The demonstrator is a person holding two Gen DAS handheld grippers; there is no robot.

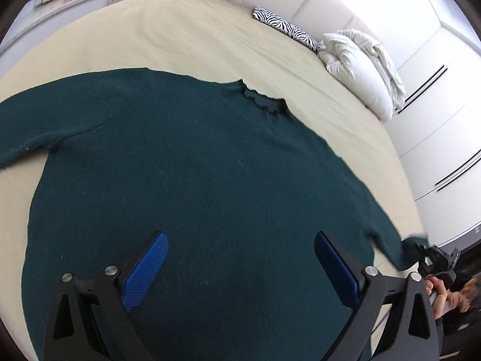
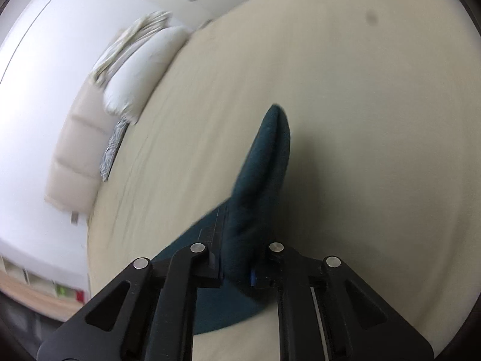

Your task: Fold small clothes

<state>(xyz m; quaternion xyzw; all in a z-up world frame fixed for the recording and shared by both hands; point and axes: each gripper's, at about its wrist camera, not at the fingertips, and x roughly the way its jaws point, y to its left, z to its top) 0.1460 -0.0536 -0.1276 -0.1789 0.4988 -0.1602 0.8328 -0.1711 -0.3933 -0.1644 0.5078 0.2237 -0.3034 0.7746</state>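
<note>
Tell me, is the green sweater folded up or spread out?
Spread out. The green sweater lies flat on the bed, collar showing; only one sleeve end is pinched.

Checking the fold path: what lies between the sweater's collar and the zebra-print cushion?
Only bare beige bedspread lies between collar and zebra-print cushion, in the left wrist view.

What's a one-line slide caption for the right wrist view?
Right gripper shut on the dark green sweater's sleeve, cuff raised above the beige bedspread.

Soft, even daylight fills both views, with strong fisheye bending and dark corners. The right wrist view is motion-blurred, worst at upper left; the sleeve casts a faint shadow on the bed.
</note>
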